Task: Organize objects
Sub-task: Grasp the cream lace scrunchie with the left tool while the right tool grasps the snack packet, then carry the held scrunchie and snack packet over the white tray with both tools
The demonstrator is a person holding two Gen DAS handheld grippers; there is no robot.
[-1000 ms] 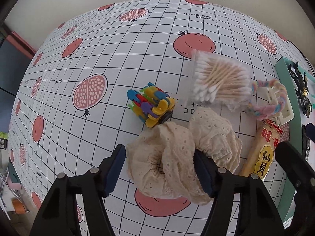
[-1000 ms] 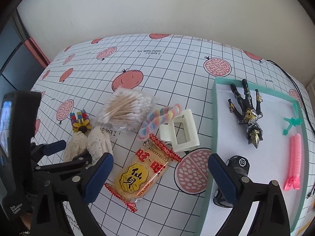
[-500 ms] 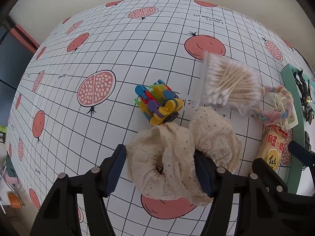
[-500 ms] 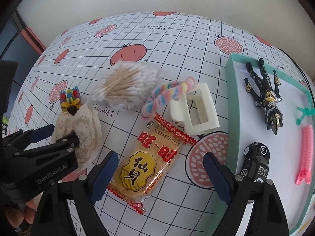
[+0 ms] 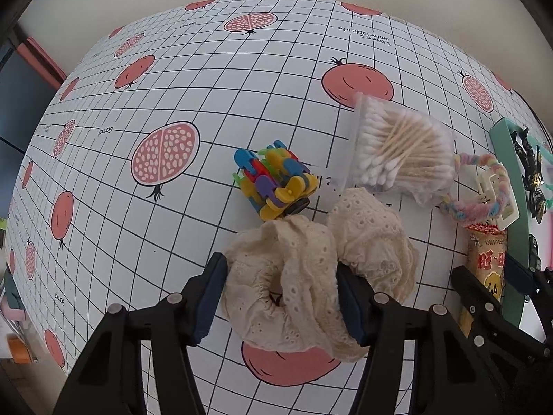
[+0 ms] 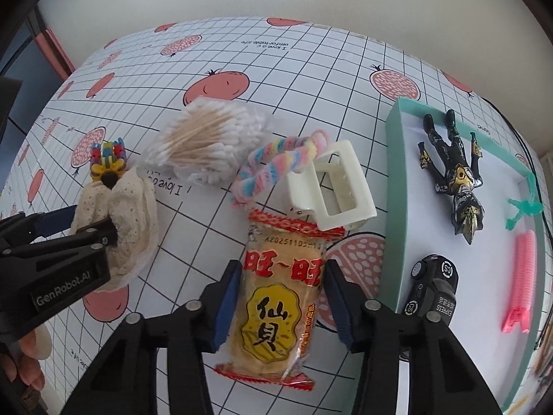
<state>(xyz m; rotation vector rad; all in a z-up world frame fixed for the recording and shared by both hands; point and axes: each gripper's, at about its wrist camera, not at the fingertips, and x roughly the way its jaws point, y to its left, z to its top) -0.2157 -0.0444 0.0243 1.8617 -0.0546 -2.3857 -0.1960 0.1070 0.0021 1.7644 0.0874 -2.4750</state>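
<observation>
A cream lace scrunchie (image 5: 300,266) lies on the pomegranate tablecloth, and my left gripper (image 5: 280,301) is shut on it with a pad pressing each side. The right wrist view shows the same scrunchie (image 6: 128,207) bunched between the left gripper's fingers (image 6: 100,235). A yellow and red rice-cracker packet (image 6: 283,263) lies flat just left of the teal tray (image 6: 394,190). My right gripper (image 6: 281,302) is closed down on the packet, its blue pads against both long edges.
Beyond the scrunchie are a colourful plastic clip toy (image 5: 273,183) and a bag of cotton swabs (image 5: 401,148). A pastel twisted loop (image 6: 276,162) and a white claw clip (image 6: 331,186) lie above the packet. The tray holds an action figure (image 6: 452,173), a dark toy car (image 6: 432,287) and a pink coil (image 6: 522,276).
My right gripper has come forward over the cracker packet and narrowed from wide open until its pads meet the packet's sides. The left gripper has tightened slightly on the scrunchie.
</observation>
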